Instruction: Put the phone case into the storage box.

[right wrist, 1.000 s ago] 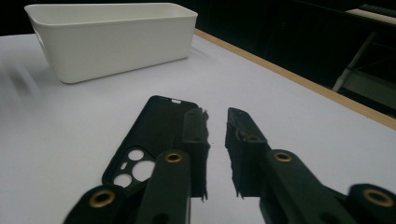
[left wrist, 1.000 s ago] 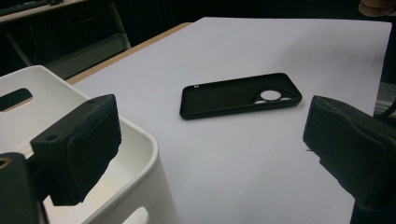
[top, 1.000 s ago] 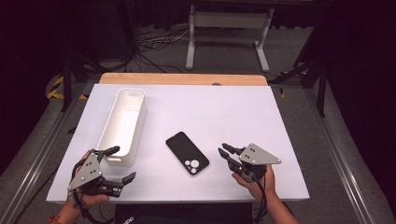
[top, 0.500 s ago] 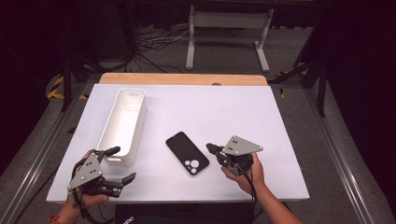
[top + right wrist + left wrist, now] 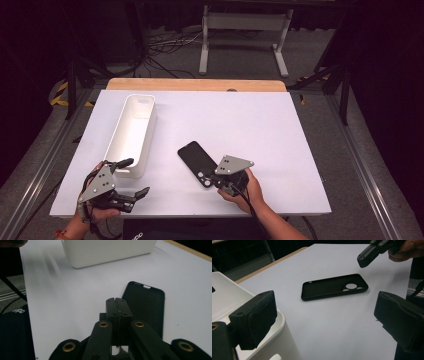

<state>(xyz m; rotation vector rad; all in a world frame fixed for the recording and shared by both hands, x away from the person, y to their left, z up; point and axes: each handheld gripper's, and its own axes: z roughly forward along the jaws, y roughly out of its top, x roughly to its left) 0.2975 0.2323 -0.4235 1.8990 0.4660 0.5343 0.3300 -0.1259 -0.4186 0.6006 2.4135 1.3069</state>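
A black phone (image 5: pixel 196 162) lies camera side up on the white table, a little right of a long white bin (image 5: pixel 131 135). My right gripper (image 5: pixel 212 179) is shut with nothing between its jaws. Its tip hovers at the phone's near end beside the camera holes. In the right gripper view the closed jaws (image 5: pixel 116 300) point along the left edge of the phone (image 5: pixel 147 307). My left gripper (image 5: pixel 134 177) stands open at the front left, one jaw by the bin's near end. In the left gripper view the phone (image 5: pixel 334 287) lies beyond the wide-apart jaws, and the right gripper (image 5: pixel 362 261) hangs above it.
The white bin (image 5: pixel 227 300) looks empty and runs away from me on the left half of the white table (image 5: pixel 260 125). A wooden strip (image 5: pixel 195 84) edges the table's far side. A black cable trails from my right hand over the front edge.
My right gripper has moved left and slightly down to the phone's near end, and its jaws have gone from slightly apart to shut. The left gripper has stayed put.
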